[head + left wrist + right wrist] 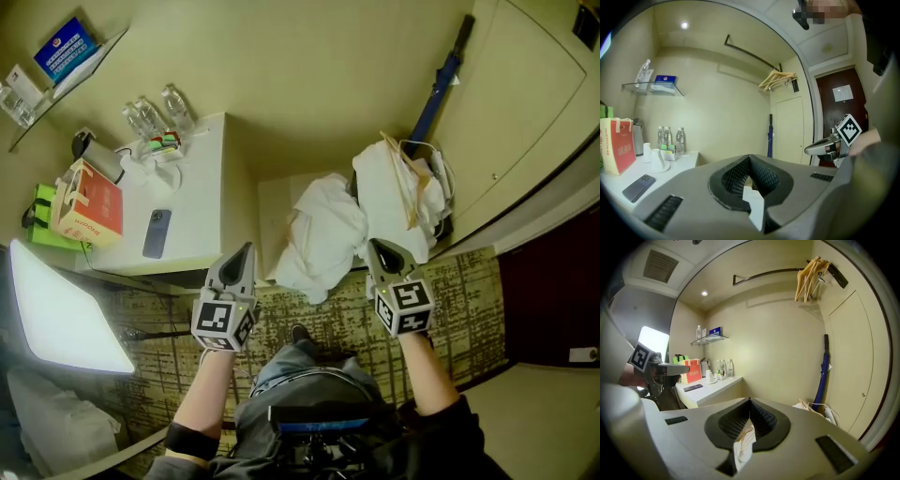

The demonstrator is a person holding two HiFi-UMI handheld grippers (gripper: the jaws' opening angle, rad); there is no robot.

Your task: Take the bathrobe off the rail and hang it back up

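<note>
White and crumpled, the robe [319, 234] lay heaped on a low stand [272, 202] against the wall, well below the rail [764, 273]. That rail carried only bare wooden hangers [808, 277] at its far end. The left gripper [247, 249] hung just left of the heap and the right gripper [374, 246] just right of it, both aimed at the wall and tipped slightly down. Each was clenched, jaws pressed together. Something white showed through the slot under the pads in both gripper views, but it looked to lie beyond the jaws and not pinched in them, so I judged both empty. With the robe down and the rail bare, the taking-off looked done and the rehanging not yet begun. The next move would call for parting the jaws, dropping onto the heap and finding the collar or shoulders, since a grab at loose folds would lift a tangle. A hanger might have to come down first.
</note>
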